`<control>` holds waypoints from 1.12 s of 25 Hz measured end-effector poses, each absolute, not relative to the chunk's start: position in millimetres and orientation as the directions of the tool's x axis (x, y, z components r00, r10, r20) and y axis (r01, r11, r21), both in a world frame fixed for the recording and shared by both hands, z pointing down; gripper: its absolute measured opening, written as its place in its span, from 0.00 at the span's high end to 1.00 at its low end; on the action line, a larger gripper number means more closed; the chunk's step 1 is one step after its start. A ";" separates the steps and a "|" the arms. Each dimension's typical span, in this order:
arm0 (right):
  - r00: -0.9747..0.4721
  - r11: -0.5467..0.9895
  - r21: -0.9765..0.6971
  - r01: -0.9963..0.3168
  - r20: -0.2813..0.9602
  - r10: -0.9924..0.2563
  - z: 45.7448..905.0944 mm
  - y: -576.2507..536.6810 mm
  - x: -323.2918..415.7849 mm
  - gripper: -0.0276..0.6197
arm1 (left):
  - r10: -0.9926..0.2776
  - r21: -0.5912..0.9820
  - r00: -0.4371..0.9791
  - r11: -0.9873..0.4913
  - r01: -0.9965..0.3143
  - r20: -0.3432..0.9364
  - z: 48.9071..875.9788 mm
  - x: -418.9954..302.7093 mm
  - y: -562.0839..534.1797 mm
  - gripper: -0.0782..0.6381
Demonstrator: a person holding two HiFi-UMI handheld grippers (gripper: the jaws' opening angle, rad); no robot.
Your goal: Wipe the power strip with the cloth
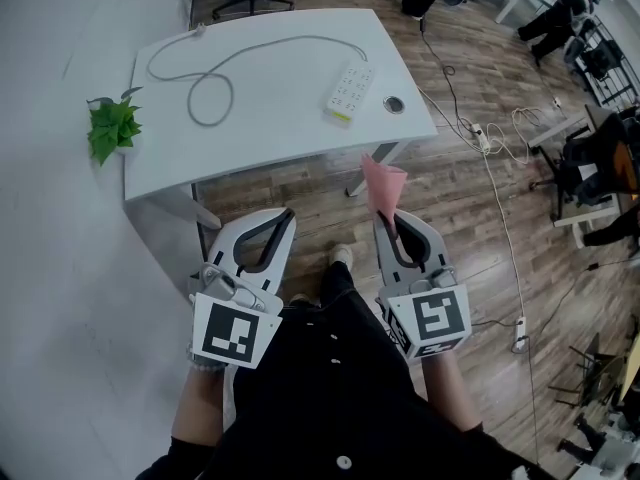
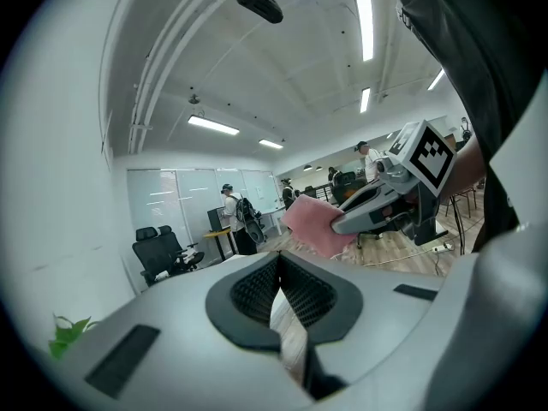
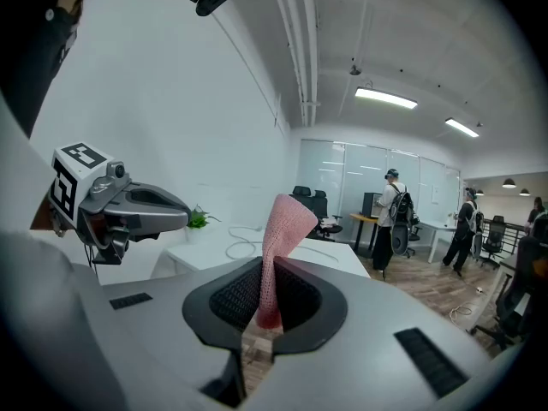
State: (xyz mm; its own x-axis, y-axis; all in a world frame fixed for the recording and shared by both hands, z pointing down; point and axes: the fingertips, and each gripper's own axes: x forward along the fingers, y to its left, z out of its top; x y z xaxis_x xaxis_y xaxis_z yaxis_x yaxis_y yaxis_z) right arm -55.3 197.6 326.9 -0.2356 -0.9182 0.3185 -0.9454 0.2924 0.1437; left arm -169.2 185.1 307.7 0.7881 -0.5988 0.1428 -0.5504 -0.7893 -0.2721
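Right hand-held gripper (image 3: pixel 267 261) pinches one cloth (image 3: pixel 287 219); left hand-held gripper (image 2: pixel 279 255) seemingly closed.

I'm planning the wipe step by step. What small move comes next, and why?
Probably carry the right gripper forward to the power strip: its jaws already pinch the cloth, yet it hangs over the floor, short of the table where the strip lies.

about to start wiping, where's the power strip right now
Head view: the power strip lies on the white table's right part, between the grey cable and a round grommet, ahead of the right gripper holding the cloth.
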 end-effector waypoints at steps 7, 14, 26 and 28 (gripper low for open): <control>-0.241 0.290 0.135 -0.948 0.296 -0.925 330.7 178.2 -43.9 0.88 | -0.599 -0.286 0.789 -0.786 -0.548 0.136 307.0 -157.2 171.6 0.87; -0.253 0.308 0.139 -0.941 0.314 -0.915 334.6 147.5 -15.6 0.88 | -0.604 -0.282 0.786 -0.783 -0.555 0.131 306.1 -128.3 142.2 0.87; -0.281 0.335 0.130 -0.933 0.319 -0.905 336.4 68.1 56.4 0.88 | -0.629 -0.282 0.766 -0.765 -0.579 0.134 302.6 -57.0 66.9 0.87; -0.305 0.357 0.126 -0.926 0.311 -0.900 335.6 54.6 67.2 0.88 | -0.640 -0.281 0.756 -0.757 -0.590 0.137 301.7 -44.7 54.7 0.87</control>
State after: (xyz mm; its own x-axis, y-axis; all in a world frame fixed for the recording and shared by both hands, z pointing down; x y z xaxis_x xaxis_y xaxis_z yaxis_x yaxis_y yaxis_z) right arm 67.2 54.6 335.6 -0.3049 -0.9001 0.3111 -0.9256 0.3570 0.1257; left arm -44.7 54.7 301.7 0.7559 -0.6402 0.1372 -0.5902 -0.7570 -0.2805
